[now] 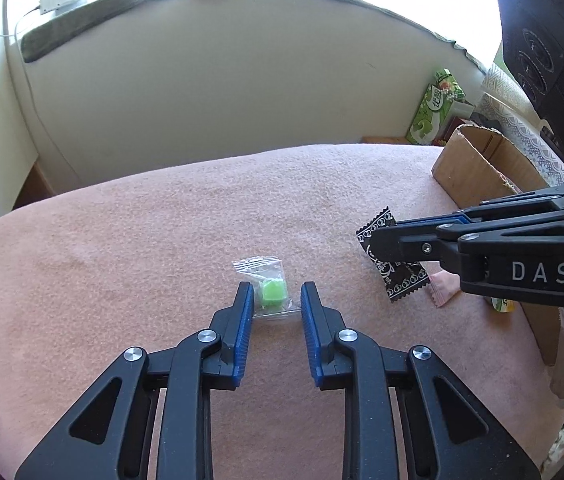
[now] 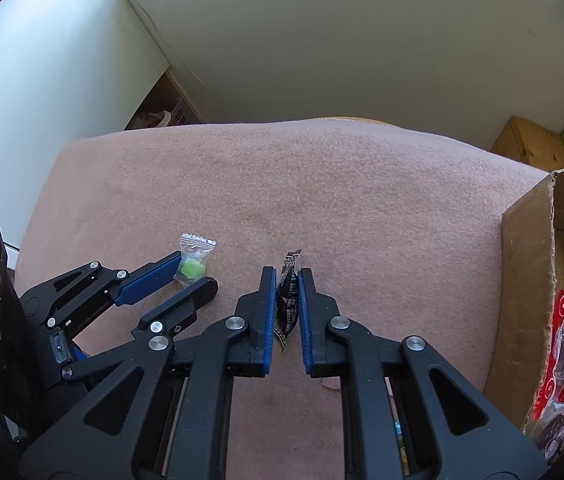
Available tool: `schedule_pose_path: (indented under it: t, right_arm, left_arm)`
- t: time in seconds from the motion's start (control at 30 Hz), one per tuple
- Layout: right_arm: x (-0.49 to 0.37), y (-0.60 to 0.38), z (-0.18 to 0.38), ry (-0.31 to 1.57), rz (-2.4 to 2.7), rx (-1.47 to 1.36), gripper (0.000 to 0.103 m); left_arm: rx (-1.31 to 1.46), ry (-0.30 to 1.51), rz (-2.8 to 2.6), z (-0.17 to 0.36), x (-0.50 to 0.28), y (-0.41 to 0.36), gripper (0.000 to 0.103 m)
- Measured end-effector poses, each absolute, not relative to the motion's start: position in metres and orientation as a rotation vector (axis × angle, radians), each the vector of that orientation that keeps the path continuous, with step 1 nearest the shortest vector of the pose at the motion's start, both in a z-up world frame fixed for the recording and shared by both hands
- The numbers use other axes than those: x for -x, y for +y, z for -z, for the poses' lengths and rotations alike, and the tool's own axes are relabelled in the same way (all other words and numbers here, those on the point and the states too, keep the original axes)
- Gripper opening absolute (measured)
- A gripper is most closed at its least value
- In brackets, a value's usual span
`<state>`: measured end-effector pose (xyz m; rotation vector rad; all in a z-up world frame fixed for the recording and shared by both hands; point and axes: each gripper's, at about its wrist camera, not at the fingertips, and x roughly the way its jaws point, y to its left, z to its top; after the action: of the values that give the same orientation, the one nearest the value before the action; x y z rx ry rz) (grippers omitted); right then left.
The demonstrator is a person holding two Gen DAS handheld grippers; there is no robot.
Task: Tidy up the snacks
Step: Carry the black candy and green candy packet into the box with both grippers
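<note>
A green candy (image 1: 270,293) in a clear wrapper lies on the pink blanket (image 1: 142,240). My left gripper (image 1: 273,300) is shut on it, the blue pads against the wrapper's sides. The right wrist view shows the same candy (image 2: 190,269) between the left gripper's (image 2: 197,271) tips. My right gripper (image 2: 285,280) is shut on a black printed snack packet (image 2: 286,304), which stands on edge between its pads. From the left wrist view, the right gripper (image 1: 381,240) reaches in from the right with the black packet (image 1: 401,280) hanging at its tips.
An open cardboard box (image 2: 525,280) with several snack packets inside stands at the blanket's right edge. A small pink wrapped candy (image 1: 441,290) lies beside the black packet. A green carton (image 1: 435,108) leans by the wall behind the box (image 1: 469,168).
</note>
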<state>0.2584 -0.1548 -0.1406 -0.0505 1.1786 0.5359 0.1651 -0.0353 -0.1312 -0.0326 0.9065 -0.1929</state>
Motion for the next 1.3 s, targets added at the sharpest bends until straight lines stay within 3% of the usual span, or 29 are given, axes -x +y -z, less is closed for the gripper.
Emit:
schedule_pose_path:
  t: [0.33,0.8,1.3]
  right_arm:
    - [-0.234,-0.182,0.112,1.11,-0.558,0.02,0.011]
    - [-0.197,-0.26,0.057,0.969,-0.508,-0.005,0.011]
    - [-0.196,-0.364,0.029,0.891,-0.335,-0.044,0.011]
  left_arm:
    - [0.036,0.835,0.205,0.099,-0.146,-0.043,0.022]
    - [-0.018,0.706,0.343,0.046,-0.115,-0.11,0.022]
    - [-0.043,0.698,0.462,0.038,-0.117,-0.185,0.022]
